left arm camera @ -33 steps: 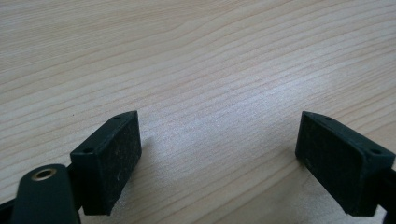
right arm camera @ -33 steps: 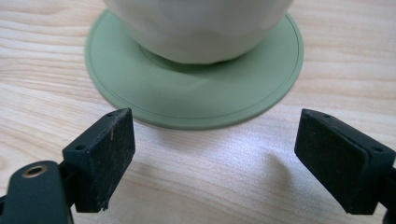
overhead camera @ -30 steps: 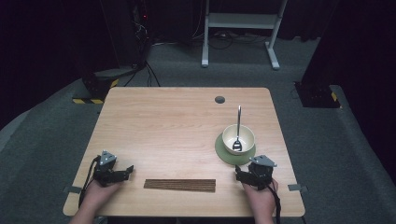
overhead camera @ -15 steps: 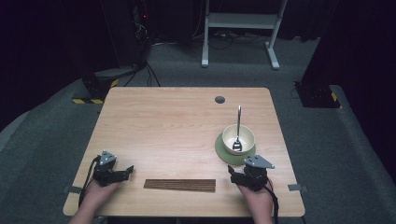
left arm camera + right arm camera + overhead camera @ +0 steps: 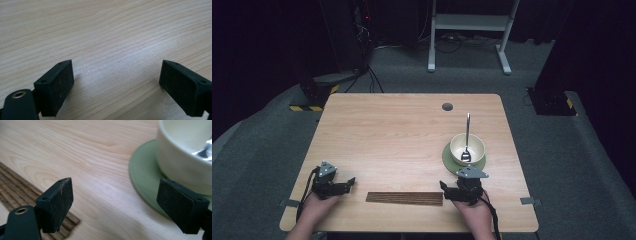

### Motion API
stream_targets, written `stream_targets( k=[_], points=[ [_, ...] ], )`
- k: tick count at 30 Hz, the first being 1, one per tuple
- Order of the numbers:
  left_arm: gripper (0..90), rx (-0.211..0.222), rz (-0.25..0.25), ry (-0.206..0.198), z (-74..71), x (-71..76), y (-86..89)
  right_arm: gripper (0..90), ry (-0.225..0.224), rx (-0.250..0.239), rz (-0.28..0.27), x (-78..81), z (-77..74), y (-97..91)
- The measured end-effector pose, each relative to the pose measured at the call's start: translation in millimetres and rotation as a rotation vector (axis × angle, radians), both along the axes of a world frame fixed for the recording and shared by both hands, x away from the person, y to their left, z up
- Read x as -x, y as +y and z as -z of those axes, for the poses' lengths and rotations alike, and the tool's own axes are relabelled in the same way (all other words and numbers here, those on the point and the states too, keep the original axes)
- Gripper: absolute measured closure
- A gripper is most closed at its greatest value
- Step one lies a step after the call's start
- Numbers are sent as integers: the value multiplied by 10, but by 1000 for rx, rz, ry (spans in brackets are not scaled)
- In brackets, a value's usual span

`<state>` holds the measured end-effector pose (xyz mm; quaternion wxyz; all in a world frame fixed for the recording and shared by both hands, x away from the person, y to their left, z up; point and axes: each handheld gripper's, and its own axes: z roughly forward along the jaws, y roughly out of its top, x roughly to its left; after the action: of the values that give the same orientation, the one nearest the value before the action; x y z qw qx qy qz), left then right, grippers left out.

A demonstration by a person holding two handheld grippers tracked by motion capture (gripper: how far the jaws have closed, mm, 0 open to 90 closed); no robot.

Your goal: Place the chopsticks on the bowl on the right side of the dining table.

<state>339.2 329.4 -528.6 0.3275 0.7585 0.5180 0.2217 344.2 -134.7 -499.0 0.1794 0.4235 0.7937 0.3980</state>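
The wooden worktop [image 5: 402,135] carries a dark ribbed strip [image 5: 404,198] along its near edge, between the two hands. Toward the right sits a green saucer [image 5: 448,159] bearing a cream bowl [image 5: 467,149], a spoon [image 5: 467,135] standing in it. The right tongs [image 5: 115,202] are spread wide and empty — strip end at one jaw, saucer rim just beside the other. The left tongs [image 5: 116,86] are also spread, over bare wood.
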Motion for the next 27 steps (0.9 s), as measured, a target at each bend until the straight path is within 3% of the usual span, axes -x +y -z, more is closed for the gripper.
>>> stream_targets(
  k=[5, 14, 21, 27],
  points=[
    [122, 0, 1, 0, 0, -1, 1, 136, 24, -6, -35, 10, 12, 125],
    [122, 0, 1, 0, 0, 1, 1, 169, 14, -43, -61, -127, -107, 365],
    [122, 0, 0, 0, 0, 1, 0, 265, 20, -47, -85, -269, -129, 539],
    [122, -3, -10, -1, 0, 2, -8, 366, 33, -34, -138, -210, -81, 527]
  ],
)
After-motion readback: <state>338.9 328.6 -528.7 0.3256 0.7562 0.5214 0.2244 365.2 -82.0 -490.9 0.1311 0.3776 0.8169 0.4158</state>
